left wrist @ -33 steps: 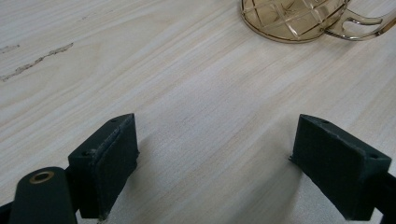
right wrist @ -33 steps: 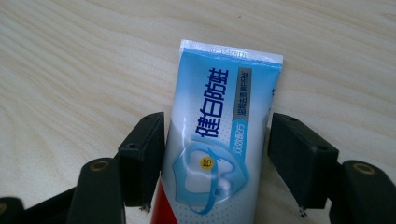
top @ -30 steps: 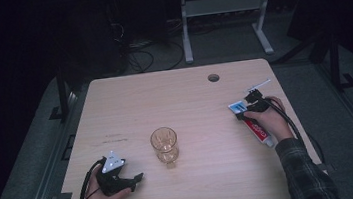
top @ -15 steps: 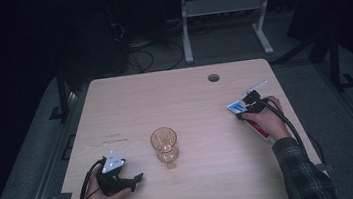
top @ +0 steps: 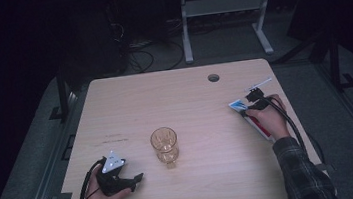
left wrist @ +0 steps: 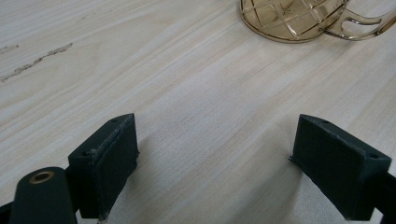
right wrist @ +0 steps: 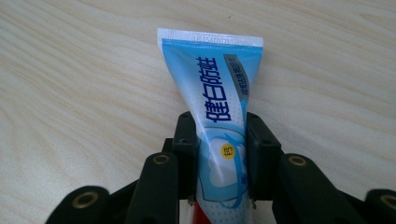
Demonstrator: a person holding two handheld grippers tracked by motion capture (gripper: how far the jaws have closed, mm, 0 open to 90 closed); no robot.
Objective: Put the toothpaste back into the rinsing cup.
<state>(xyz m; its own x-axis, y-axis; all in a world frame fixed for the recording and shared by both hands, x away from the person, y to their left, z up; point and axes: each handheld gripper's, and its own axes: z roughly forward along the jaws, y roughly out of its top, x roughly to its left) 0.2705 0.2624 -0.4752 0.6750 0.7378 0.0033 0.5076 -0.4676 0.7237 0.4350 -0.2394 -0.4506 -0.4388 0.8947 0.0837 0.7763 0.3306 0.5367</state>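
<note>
right gripper [right wrist: 220, 154] jaws just closing, pads now pinching toothpaste tube [right wrist: 219, 107] flat on table [top: 189, 98] at 3 o'clock, ready for lift. left gripper [left wrist: 219, 163] gapes empty at 7 o'clock, waiting near glass mug [top: 164, 144].

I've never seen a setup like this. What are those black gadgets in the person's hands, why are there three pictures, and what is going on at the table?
No robot here: a person holds a hand-operated two-jaw gripper in each hand. The high view looks down on the wooden table from above the person's side. The other two pictures come from small cameras riding on the grippers, looking along their black jaws.

On the table stands an amber glass mug with a handle, near the middle. The left gripper rests nearby with its jaws wide apart and nothing between them; the mug's base shows at the top of its view.

The right gripper sits at the table's right side. Its jaws have just been closing and now press on both sides of a blue and white toothpaste tube, which lies flat on the wood.
</note>
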